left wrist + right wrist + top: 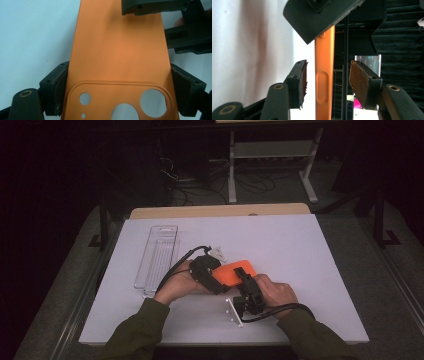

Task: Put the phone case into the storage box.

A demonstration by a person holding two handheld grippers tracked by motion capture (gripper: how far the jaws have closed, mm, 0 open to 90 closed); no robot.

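The left gripper [117, 82] is clamping the orange phone case [117, 50] steady so the right gripper [328, 82] (jaws half-open, not touching) is straddling its edge.

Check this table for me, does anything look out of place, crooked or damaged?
Nothing looks damaged or spilled. The orange phone case is held off the white table, clamped across its width by the left tool, while the right tool straddles its edge without pressing it. The clear plastic tray lies flat at the left, slightly slanted.
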